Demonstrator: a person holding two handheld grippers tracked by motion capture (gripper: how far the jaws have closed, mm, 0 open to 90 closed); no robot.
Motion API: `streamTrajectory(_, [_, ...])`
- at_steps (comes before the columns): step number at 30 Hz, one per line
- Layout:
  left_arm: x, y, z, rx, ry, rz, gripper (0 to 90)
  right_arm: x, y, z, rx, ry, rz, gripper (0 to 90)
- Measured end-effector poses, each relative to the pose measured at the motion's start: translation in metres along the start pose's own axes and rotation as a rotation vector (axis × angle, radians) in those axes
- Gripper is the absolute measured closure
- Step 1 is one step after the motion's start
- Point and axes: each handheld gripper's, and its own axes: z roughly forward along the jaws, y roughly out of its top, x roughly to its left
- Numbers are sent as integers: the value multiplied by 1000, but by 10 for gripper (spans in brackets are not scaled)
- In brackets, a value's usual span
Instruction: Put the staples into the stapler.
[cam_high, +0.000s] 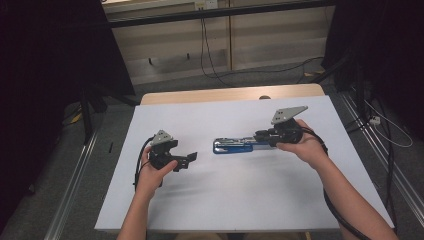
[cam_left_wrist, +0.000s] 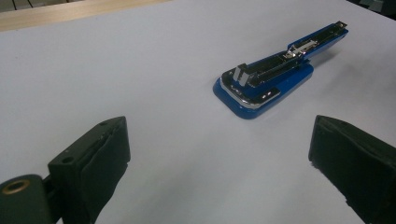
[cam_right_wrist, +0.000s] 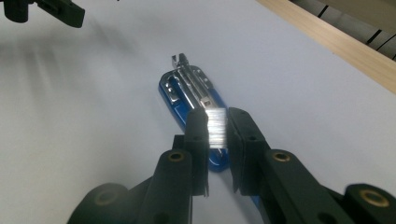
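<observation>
1. Work in hand: loading a blue stapler (cam_high: 234, 145) that lies opened out flat on the white table (cam_high: 240, 200), its metal magazine channel exposed.
2. Right gripper (cam_right_wrist: 216, 127): jaws nearly closed, pinching a silvery strip of staples (cam_right_wrist: 215, 128) between the pads. The strip sits upright in the grip, directly above the near end of the stapler.
3. Left gripper (cam_left_wrist: 219, 154): jaws wide apart, holding nothing, resting low over the table. The stapler lies ahead of it and slightly to its right, well apart.
4. Handling of the staples, judged: light, stiff along the strip yet brittle; the glued sticks would likely snap or shed under a hard squeeze or a twist. The flat sides are smooth and may slip. Best held as now, by the two broad faces, legs downward.
5. Handling of the stapler, judged: fairly heavy for its size, rigid, with a glossy body that could slide on the smooth sheet when pushed. A steadying hold across the base's sides near the hinge end, by the free gripper, looks sensible.
6. The channel is narrow; the strip must be aligned lengthwise before lowering.
</observation>
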Motion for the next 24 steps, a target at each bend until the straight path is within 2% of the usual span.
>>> streamTrajectory(7, [0, -1, -1, -2, -2, 0, 56, -2, 7, 5, -6, 10, -5, 794])
streamTrajectory(10, [0, -1, -1, -7, -1, -12, 56, -2, 7, 8, -2, 14, -7, 794])
streamTrajectory(24, [1, -3, -2, 3, -1, -4, 56, -3, 16, 19, -8, 40, -12, 794])
